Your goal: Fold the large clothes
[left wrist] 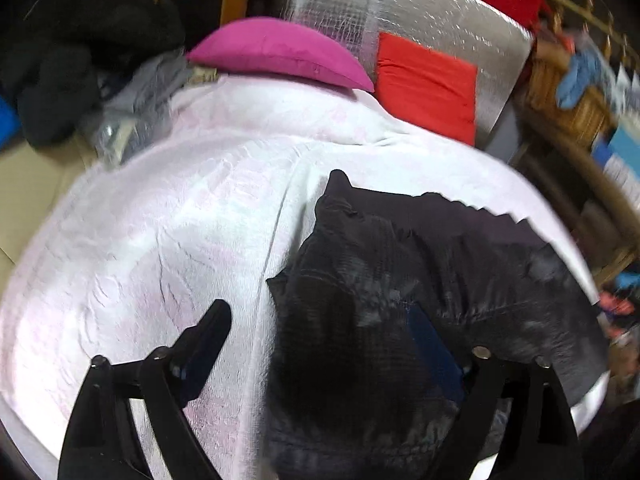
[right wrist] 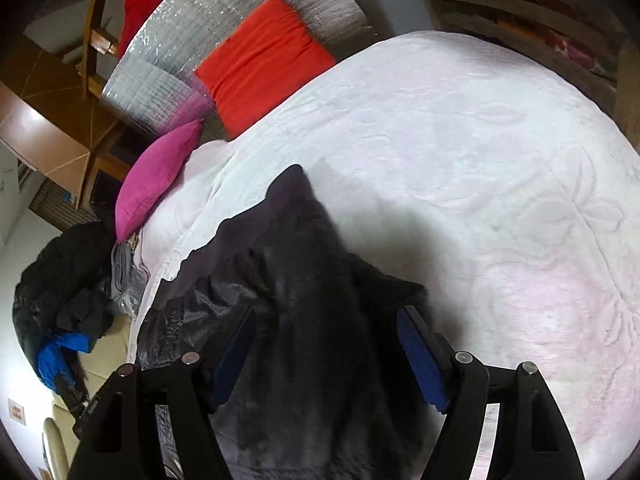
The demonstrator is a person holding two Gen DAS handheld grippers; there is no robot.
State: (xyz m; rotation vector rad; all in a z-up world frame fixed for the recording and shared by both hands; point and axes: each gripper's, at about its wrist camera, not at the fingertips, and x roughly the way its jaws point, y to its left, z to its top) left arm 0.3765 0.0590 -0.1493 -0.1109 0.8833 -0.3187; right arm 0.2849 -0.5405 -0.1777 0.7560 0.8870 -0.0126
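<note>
Black fingers of the left gripper (left wrist: 324,340) stand wide apart over a dark garment (left wrist: 400,280), one finger above the bare white bedspread (left wrist: 160,220), the other above the cloth; whether the pads touch it cannot be told. Similarly, the right gripper (right wrist: 326,344) is spread open, its blue pads (right wrist: 420,356) flanking a raised ridge of the same dark garment (right wrist: 312,280) without pressing on it. That garment is dark grey to black, crumpled, with a shiny quilted part and a softer matt part, and lies on the bedspread near one edge of the bed. Beyond it, a magenta pillow (left wrist: 280,50) and a red cushion (left wrist: 428,84) sit at the head, against a silver foil-like sheet (left wrist: 420,12). A heap of dark clothes (right wrist: 60,280) lies beside the bed.
</note>
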